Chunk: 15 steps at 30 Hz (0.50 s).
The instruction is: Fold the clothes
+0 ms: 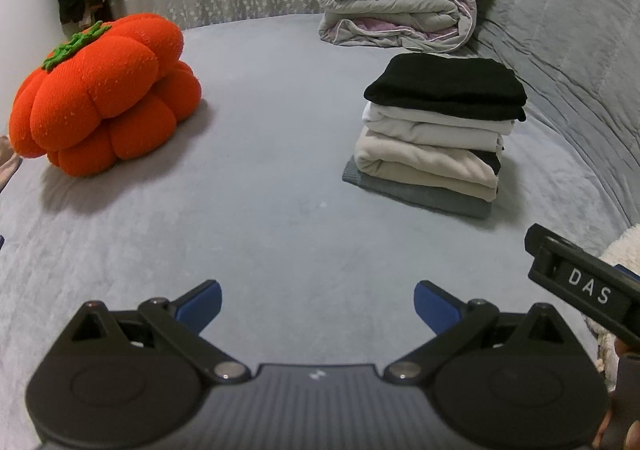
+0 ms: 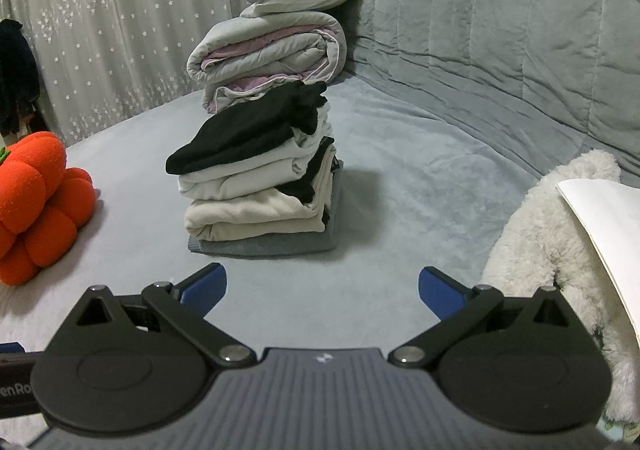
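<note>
A stack of folded clothes (image 1: 436, 138) sits on the grey bed, black garment on top, then white, beige and grey ones; it also shows in the right wrist view (image 2: 260, 186). My left gripper (image 1: 318, 310) is open and empty, low over the bed, well short of the stack. My right gripper (image 2: 322, 296) is open and empty, just in front of the stack. Part of the right gripper's body (image 1: 584, 286) shows at the right edge of the left wrist view.
An orange pumpkin plush (image 1: 104, 90) lies at the left, also in the right wrist view (image 2: 36, 206). A folded grey and purple duvet with pillows (image 1: 400, 6) sits behind the stack. A white fluffy item (image 2: 552, 234) with a white sheet (image 2: 608, 234) lies at the right.
</note>
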Available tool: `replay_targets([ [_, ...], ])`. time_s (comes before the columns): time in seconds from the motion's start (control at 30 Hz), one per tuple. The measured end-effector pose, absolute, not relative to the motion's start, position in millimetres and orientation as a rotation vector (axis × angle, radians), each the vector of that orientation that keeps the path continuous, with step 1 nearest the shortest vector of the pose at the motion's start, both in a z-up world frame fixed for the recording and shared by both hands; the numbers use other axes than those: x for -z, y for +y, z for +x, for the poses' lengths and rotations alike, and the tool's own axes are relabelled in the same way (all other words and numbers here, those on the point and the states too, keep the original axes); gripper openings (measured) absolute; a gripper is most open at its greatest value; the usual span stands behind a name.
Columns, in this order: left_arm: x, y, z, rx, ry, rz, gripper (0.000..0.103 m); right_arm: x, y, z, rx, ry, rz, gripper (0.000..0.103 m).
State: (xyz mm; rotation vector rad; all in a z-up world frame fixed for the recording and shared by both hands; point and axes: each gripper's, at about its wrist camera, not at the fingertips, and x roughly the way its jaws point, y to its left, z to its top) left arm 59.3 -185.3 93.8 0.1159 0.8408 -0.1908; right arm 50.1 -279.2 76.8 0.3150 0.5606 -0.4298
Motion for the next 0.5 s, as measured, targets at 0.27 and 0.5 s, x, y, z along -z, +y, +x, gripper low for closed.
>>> replay_targets([
  [0.27,-94.6,-186.7,58.6,0.193,0.842,0.124,0.102,-76.1,-280.3,51.4,0.428,0.559,0.313,0.103],
  [0.5,-93.4,-183.5,57.5,0.191,0.842,0.121,0.102,-75.5,-280.0,52.0,0.429,0.560,0.313,0.103],
])
